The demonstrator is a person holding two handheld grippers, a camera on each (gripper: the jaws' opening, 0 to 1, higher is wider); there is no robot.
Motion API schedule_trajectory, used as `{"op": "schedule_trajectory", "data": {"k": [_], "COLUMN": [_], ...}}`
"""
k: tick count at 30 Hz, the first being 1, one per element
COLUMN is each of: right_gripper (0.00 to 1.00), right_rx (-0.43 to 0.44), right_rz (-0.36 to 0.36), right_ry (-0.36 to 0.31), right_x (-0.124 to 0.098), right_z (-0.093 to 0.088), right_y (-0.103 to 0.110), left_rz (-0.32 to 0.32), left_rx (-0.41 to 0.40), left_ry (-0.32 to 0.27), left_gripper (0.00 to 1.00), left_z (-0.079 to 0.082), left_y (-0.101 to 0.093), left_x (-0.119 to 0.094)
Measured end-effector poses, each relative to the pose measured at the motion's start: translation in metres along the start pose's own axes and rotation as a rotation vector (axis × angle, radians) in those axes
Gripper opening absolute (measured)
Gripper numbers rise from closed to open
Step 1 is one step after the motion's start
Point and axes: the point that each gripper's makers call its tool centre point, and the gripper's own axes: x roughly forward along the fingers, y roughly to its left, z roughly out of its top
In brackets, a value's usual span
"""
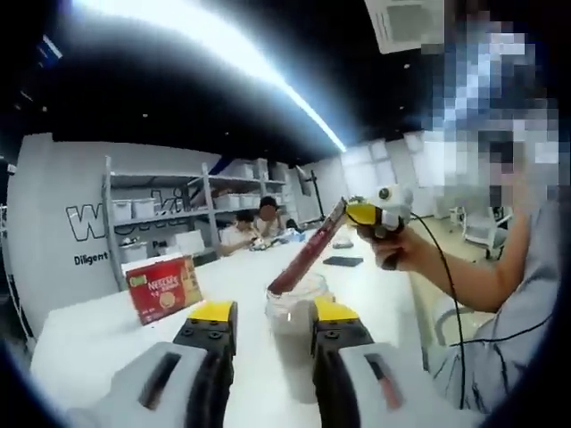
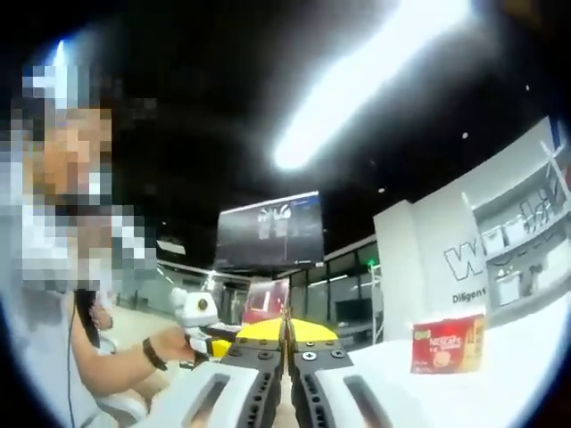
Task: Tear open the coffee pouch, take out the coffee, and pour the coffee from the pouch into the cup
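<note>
In the left gripper view the left claw (image 1: 271, 314) is spread wide at the bottom around the glass cup (image 1: 297, 300) on the white tabletop (image 1: 107, 325), while the right claw (image 1: 357, 212), right of center, tilts the red coffee pouch (image 1: 308, 250) over the cup, and in the right gripper view the right claw (image 2: 285, 332) is clenched on the pouch's edge (image 2: 286, 314) at bottom center.
</note>
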Motion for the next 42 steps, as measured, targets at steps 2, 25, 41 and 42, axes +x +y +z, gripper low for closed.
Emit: {"op": "schedule_trajectory", "data": {"k": [2,25,41,42], "right_gripper": [0.02,0.02,0.02,0.02], "right_rx": [-0.003,-0.010,-0.002,0.001], "right_rz": [0.008,-0.005,-0.001,-0.002], "right_ry": [0.001,-0.003,-0.028,-0.021], "right_x": [0.002,0.001,0.001,0.002], "right_z": [-0.002,-0.003,0.000,-0.002], "right_y": [0.003,0.003,0.004,0.004], "left_rz": [-0.001,0.003,-0.057,-0.058], "left_rx": [-0.081,-0.234,-0.202,-0.196], "left_ry": [-0.022,-0.078,-0.074,-0.071], "left_gripper": [0.32,0.29,0.33,0.33], "left_z": [0.003,0.006,0.010,0.010], "left_y": [0.003,0.009,-0.011,-0.012], "left_x": [-0.002,-0.009,-0.002,-0.002]}}
